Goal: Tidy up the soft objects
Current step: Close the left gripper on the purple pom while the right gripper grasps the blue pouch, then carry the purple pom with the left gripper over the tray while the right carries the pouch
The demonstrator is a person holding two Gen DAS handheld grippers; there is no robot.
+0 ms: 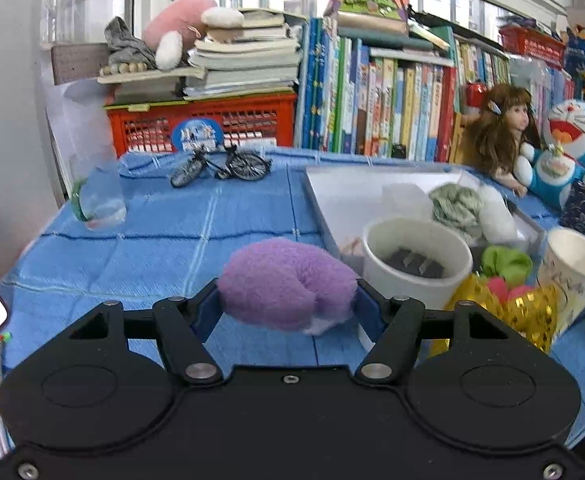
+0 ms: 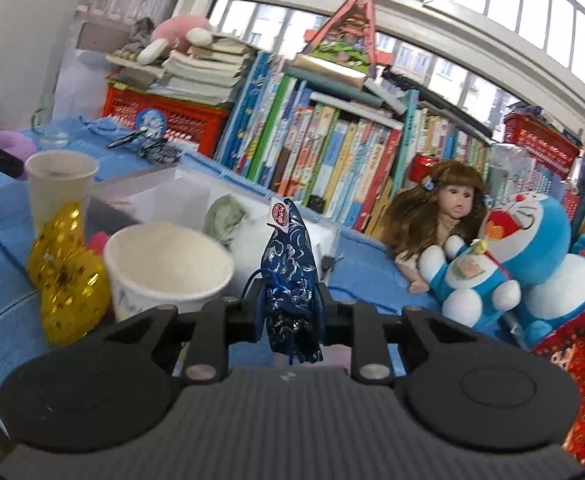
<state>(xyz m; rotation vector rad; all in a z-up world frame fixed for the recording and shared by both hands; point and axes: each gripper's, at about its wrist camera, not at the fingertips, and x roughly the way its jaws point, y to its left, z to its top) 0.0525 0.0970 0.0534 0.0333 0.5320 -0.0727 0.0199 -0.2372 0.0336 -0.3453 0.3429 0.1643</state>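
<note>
Clamping a purple plush toy (image 1: 288, 284) between its blue pads, the left gripper (image 1: 288, 306) holds the toy clear above the blue checked tablecloth (image 1: 164, 236); the jaws stand fairly wide because the plush fills the gap from pad to pad, bulging forward and over the top of the fingers. Just beyond the toy to the right stands a white paper cup (image 1: 412, 268) with dark clips inside, and past that a second paper cup (image 1: 572, 272), with a gold sequined fabric piece (image 1: 524, 312), a green soft piece (image 1: 506, 262) and something pink bunched between the two cups. Behind them lies a shallow white tray (image 1: 356, 192) holding a pale green scrunchie (image 1: 456, 204) beside a white fluffy item.

The right gripper (image 2: 290, 312) is closed nearly all the way on a dark blue brocade pouch (image 2: 290, 280), which stands upright between the fingers, its red-and-white round tag at the top and its lower end hanging below the jaws. The nearer paper cup (image 2: 168, 272) sits just to the left of the pouch, the gold sequined fabric (image 2: 68, 280) further left. A long-haired doll (image 2: 440, 216) and a Doraemon plush (image 2: 532, 256) lean against the row of books to the right.
</note>
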